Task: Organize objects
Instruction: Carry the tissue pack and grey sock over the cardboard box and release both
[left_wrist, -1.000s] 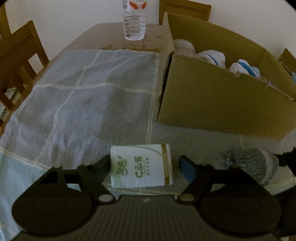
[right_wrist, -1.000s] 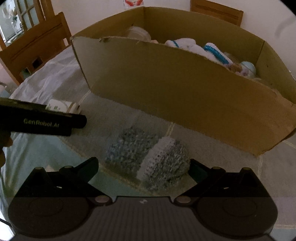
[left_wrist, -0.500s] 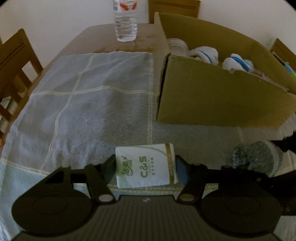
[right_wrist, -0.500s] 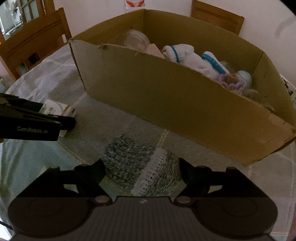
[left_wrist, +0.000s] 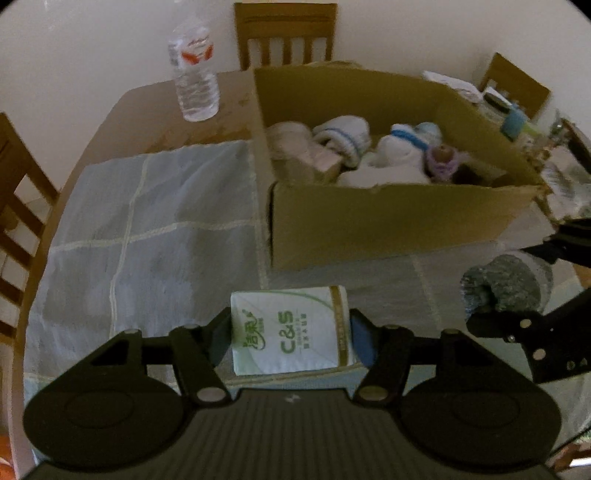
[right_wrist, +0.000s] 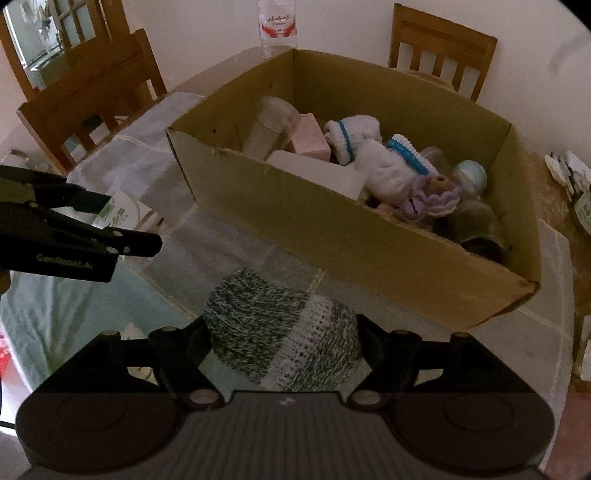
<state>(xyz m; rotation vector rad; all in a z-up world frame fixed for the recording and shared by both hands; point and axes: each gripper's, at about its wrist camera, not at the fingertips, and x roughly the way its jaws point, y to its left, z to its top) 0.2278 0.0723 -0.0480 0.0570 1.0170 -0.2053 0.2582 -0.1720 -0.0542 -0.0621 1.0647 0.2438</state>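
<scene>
the left gripper (left_wrist: 290, 332) clamps the tissue pack (left_wrist: 291, 330) by its sides and the right gripper (right_wrist: 282, 336) squeezes the knitted sock (right_wrist: 280, 332), both held above the cloth (left_wrist: 155, 229) for dropping over the near wall of the 1 cardboard box (right_wrist: 332, 236).

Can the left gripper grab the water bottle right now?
Probably not. The left gripper is shut on the tissue pack, so it has no room, and the bottle stands at the table's far end.

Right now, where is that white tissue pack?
The tissue pack is gripped in the left claw, lifted over the blue towel, just in front of the cardboard box's near left corner.
</scene>
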